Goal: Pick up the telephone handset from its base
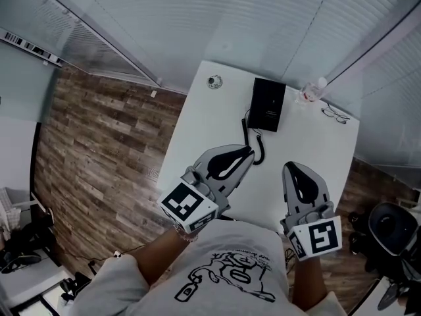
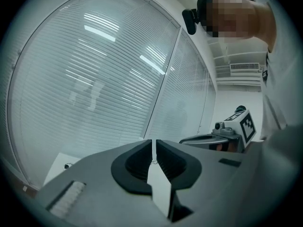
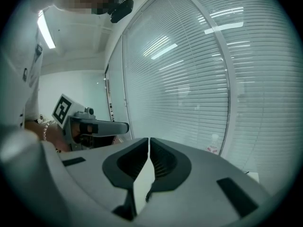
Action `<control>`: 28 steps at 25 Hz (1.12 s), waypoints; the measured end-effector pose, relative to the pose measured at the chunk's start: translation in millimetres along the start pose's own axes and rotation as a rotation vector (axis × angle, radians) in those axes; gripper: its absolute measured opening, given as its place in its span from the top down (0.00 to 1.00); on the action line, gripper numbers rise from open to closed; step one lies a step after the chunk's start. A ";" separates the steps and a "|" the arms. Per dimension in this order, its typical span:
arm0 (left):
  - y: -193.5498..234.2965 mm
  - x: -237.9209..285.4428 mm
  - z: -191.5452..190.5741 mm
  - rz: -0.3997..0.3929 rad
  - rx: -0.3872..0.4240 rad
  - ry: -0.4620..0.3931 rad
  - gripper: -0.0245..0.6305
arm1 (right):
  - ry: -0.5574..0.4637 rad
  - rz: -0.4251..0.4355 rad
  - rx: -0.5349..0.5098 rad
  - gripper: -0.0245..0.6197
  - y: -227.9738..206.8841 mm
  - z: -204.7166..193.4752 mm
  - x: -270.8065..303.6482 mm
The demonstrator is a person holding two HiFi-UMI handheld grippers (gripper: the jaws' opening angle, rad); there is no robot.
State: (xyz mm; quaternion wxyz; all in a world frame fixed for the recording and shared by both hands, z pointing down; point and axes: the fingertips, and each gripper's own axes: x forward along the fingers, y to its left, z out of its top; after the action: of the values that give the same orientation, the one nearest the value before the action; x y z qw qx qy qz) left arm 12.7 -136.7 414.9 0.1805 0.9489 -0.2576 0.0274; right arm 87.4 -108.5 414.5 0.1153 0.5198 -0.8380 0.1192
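Nearest to me, both tools hover above the near part of the white desk. The left tool has its jaws pressed together with nothing between them, and the right tool is shut and empty too. Neither touches anything on the desk.

Just past the tip of the left tool lies a black coiled cord, running back to the telephone. The telephone is a flat black block on the far part of the desk, well apart from both tools. The handset lies on the base. From this height I cannot separate its outline from the base, but the cord end suggests it is on the left side.

I judge the handset to be light, stiff plastic with a smooth, rather slippery skin. It is not fragile, but it could twist out of a shallow pinch. I would open one tool wide and take it across the narrow middle bar, between earpiece and mouthpiece, where the pads can close squarely. The cord will pull back as it stretches and could drag the light base along, so a slow, straight lift seems wise.

Farther off, a small round thing sits left of the telephone. A bottle and a pair of glasses sit to its right, before the blinds.
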 end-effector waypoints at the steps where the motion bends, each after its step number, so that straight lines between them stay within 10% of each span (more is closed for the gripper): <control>1: 2.9 2.7 -2.3 0.001 0.000 0.004 0.92 | 0.002 0.000 -0.002 0.95 -2.0 -2.0 2.6; 28: 95.4 71.8 -80.4 0.044 -0.058 0.127 0.92 | 0.076 0.004 0.049 0.95 -46.5 -55.4 78.0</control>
State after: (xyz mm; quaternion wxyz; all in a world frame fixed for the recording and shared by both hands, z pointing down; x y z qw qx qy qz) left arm 30.6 -218.9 531.7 0.2234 0.9337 -0.2669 0.0838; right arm 99.2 -176.7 495.2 0.1342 0.5157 -0.8311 0.1594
